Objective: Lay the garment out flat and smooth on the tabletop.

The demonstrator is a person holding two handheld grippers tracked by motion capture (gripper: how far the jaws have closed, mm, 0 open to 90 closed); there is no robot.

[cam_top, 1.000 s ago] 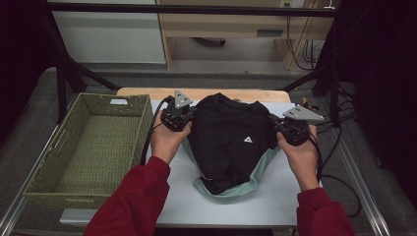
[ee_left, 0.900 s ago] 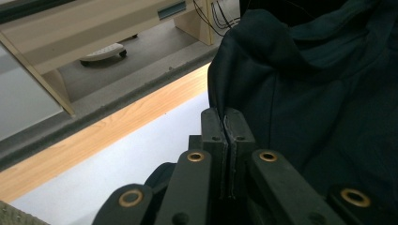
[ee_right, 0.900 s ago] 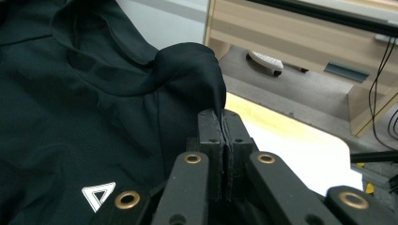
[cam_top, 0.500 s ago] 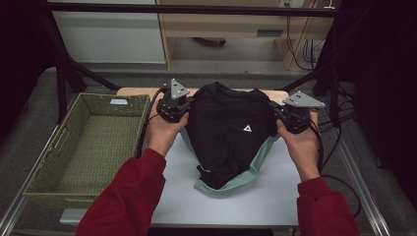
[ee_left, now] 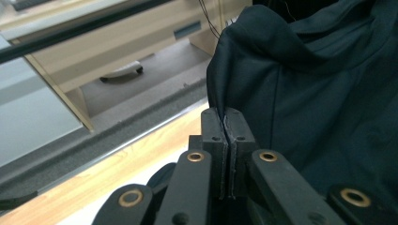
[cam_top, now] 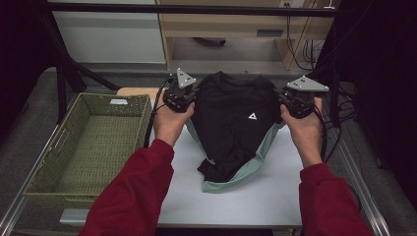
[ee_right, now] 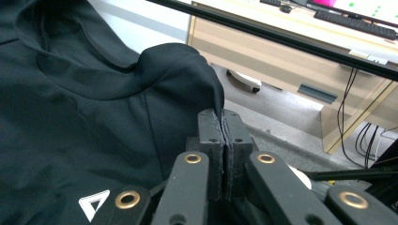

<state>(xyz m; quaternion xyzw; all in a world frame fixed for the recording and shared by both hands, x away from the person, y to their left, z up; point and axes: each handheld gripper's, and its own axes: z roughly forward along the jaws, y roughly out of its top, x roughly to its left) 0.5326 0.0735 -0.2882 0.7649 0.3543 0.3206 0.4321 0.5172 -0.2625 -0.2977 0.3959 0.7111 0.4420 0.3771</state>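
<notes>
A black shirt (cam_top: 233,118) with a small white triangle logo and a pale green lining hangs between both hands over the white table (cam_top: 246,196). Its lower part still rests on the tabletop. My left gripper (cam_top: 189,96) is shut on the shirt's left shoulder edge, and in the left gripper view the cloth (ee_left: 305,93) is pinched between the jaws of that gripper (ee_left: 227,123). My right gripper (cam_top: 286,101) is shut on the right shoulder. The right gripper view shows this gripper (ee_right: 221,121) clamping the black fabric (ee_right: 94,122) beside the collar.
A woven green basket (cam_top: 54,162) stands on the left of the table. A black frame bar (cam_top: 196,9) crosses above the far edge. Behind it are a wooden desk (cam_top: 236,24) and cables (cam_top: 339,98) at the right.
Both hands have risen and moved apart and away from me with the shirt, which now hangs higher and spreads wider, with less of it on the table.
</notes>
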